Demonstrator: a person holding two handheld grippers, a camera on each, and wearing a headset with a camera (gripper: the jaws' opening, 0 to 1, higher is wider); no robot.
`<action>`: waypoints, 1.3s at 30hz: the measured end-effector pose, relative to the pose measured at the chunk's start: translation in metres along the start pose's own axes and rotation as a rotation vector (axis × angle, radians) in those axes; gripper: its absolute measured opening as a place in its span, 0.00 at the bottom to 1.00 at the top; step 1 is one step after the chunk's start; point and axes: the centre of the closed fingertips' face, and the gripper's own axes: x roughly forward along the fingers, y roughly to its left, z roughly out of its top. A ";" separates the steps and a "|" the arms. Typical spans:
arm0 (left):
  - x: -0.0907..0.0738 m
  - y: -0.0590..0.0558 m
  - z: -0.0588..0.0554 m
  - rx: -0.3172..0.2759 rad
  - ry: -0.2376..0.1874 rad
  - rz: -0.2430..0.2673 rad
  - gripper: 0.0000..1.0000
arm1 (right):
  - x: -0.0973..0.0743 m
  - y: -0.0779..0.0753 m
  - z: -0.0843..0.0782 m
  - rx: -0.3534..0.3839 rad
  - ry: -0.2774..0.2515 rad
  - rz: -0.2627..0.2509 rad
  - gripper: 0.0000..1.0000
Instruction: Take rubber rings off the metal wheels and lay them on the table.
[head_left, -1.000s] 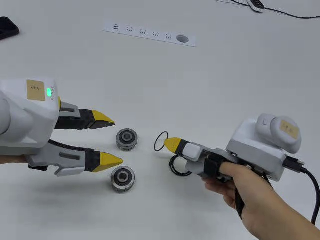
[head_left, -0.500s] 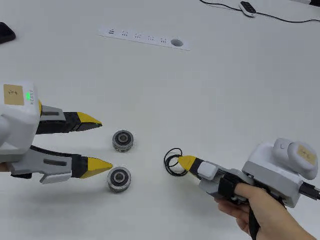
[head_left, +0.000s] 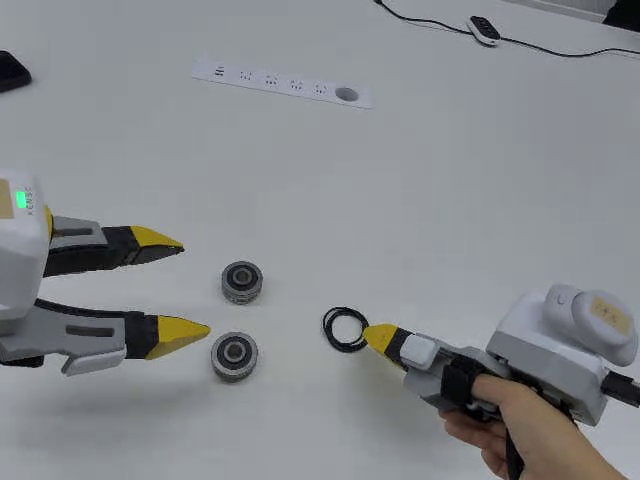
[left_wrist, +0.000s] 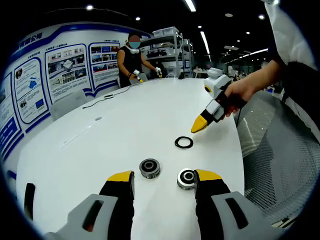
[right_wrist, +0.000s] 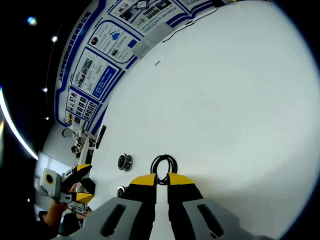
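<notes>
Two metal wheels (head_left: 242, 281) (head_left: 234, 356) stand on the white table, also seen in the left gripper view as one wheel (left_wrist: 149, 168) and the other (left_wrist: 187, 178). Right of them two thin black rubber rings (head_left: 345, 328) lie flat and overlapping. My right gripper (head_left: 380, 337) is shut, its yellow tip just beside the rings (right_wrist: 163, 164) with nothing between the jaws. In the left gripper view the same tip (left_wrist: 196, 129) hangs a little above the rings (left_wrist: 184, 142). My left gripper (head_left: 180, 287) is open, left of the wheels, pointing at them.
A white power strip (head_left: 280, 82) lies at the far side of the table (head_left: 470, 190), and a cable with a small remote (head_left: 484, 28) at the far right. A dark object (head_left: 10, 68) sits at the far left edge. A person stands beyond the table's far end (left_wrist: 131, 60).
The right gripper has drawn back toward the person and let a ring go; both rings now lie together on the table. The left gripper has pulled back to the left.
</notes>
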 end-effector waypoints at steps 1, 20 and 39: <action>0.000 -0.001 -0.002 0.000 0.005 0.000 0.49 | -0.002 0.000 0.001 -0.002 -0.008 0.001 0.09; -0.016 -0.013 -0.019 -0.090 -0.006 0.040 0.53 | -0.059 -0.005 0.038 -0.434 -0.121 -0.002 0.17; -0.016 -0.030 -0.018 -0.087 0.002 0.042 0.58 | -0.082 -0.006 0.020 -1.100 0.102 0.085 0.52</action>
